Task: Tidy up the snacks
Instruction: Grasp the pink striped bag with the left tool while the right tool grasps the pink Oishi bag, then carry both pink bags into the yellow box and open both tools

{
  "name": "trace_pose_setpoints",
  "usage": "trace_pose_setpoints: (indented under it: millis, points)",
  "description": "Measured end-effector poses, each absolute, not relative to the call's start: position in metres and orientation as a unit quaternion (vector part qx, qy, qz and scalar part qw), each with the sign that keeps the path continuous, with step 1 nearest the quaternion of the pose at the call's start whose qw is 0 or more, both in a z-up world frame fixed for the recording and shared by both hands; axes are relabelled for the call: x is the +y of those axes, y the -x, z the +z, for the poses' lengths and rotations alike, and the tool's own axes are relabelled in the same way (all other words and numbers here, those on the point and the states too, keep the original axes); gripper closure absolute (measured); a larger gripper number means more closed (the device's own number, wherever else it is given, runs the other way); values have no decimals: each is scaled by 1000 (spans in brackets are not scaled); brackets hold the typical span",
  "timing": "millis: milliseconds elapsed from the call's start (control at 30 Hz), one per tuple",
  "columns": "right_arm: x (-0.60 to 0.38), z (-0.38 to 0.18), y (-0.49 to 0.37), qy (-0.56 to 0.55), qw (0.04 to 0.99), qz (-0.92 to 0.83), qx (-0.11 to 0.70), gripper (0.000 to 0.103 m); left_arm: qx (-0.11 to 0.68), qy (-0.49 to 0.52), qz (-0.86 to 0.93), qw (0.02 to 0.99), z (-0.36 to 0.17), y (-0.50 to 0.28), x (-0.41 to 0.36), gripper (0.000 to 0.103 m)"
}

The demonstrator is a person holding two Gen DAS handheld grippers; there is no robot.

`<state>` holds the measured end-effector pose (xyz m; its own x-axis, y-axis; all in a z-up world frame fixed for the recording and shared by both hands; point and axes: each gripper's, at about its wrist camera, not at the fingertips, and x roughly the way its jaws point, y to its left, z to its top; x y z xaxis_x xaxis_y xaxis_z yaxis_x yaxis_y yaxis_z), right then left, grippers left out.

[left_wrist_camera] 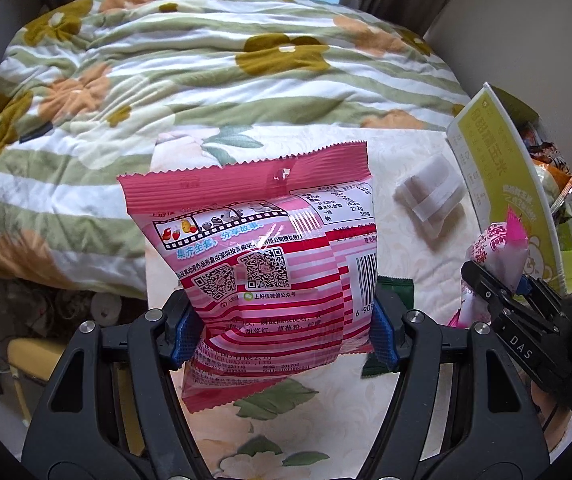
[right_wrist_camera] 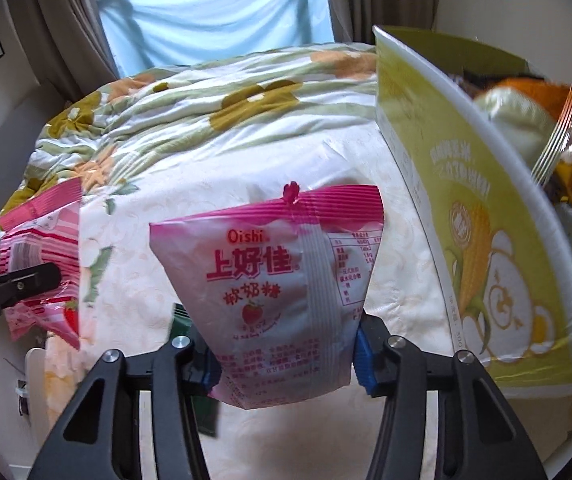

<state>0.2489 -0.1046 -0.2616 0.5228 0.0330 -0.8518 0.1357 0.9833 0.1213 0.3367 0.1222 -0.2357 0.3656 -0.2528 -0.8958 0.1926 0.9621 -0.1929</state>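
Snack bags held over the table, one in each hand-held gripper.
My left hand-held gripper (left_wrist_camera: 281,330) clamps the striped pink bag (left_wrist_camera: 261,264); my right hand-held gripper (right_wrist_camera: 286,364) pinches the Oishi bag (right_wrist_camera: 281,280) beside the yellow box (right_wrist_camera: 466,216). Slick film could slip.

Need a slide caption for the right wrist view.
Right gripper holds a pink Oishi candy bag beside the corn-print snack box.

The pink candy bag (right_wrist_camera: 281,280) between the right jaws reads "Oishi" and "上好佳". The striped pink bag (left_wrist_camera: 261,256) between the left jaws shows "集齐全套,分享故事". The right gripper (left_wrist_camera: 504,286) body is marked "DAS".
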Motion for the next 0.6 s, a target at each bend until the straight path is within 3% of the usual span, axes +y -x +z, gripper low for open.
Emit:
trace_pose_setpoints:
  millis: [333, 600]
  points:
    - [-125, -168, -228, -114, 896, 21, 428, 55, 485, 17, -170, 858, -146, -325, 79, 37]
    - [-209, -129, -203, -105, 910, 19, 400, 55, 443, 31, -192, 875, -99, -297, -16, 37]
